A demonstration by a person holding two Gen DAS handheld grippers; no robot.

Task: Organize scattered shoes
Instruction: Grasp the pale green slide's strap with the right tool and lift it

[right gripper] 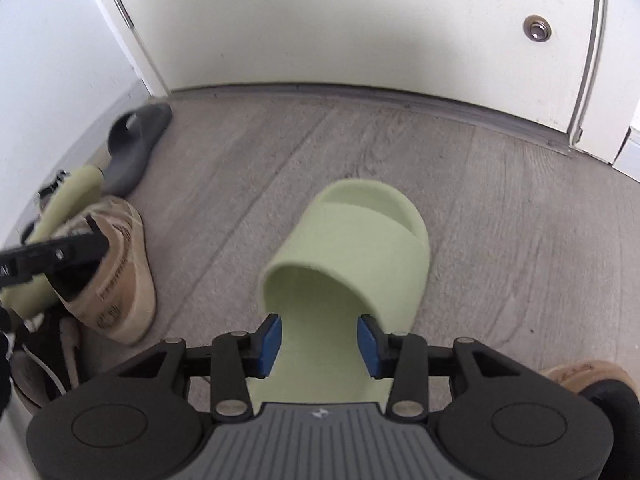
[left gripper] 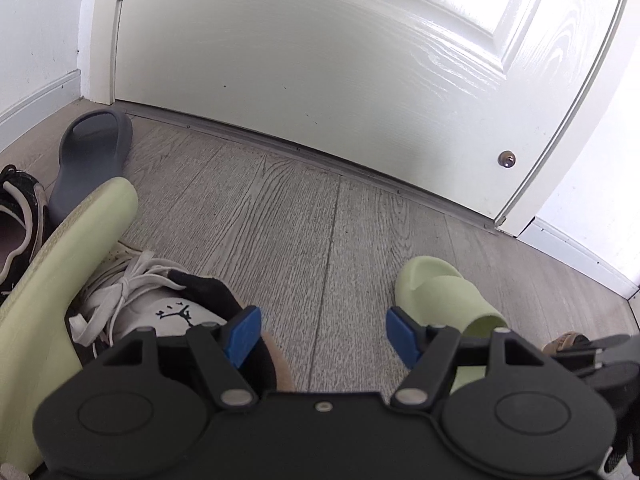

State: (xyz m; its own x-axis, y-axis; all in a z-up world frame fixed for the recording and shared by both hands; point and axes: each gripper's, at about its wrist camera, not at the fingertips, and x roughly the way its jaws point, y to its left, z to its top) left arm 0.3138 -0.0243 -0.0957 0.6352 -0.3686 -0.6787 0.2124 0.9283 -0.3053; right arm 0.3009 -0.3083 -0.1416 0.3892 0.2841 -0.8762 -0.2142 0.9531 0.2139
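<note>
We see our left gripper [left gripper: 323, 336]: matte black, two round discs, silver pivot screws, blue pads. Our right gripper [right gripper: 319, 346] matches, with a ribbed grey centre plate bearing a small white emblem.

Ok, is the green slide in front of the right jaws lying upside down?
No, the green slide sits sole-down on the floor, its strap arched on top and its footbed open toward the camera.

Shoe count: 2 light green slides, one flat on the floor [right gripper: 352, 248], one tipped on edge in the pile [left gripper: 52, 272]. 1 grey slide [left gripper: 88, 152]. 1 white laced sneaker [left gripper: 160, 300]. 1 black sneaker [left gripper: 20, 208]. 1 tan shoe [right gripper: 120, 272]. 1 door [left gripper: 320, 60].
</note>
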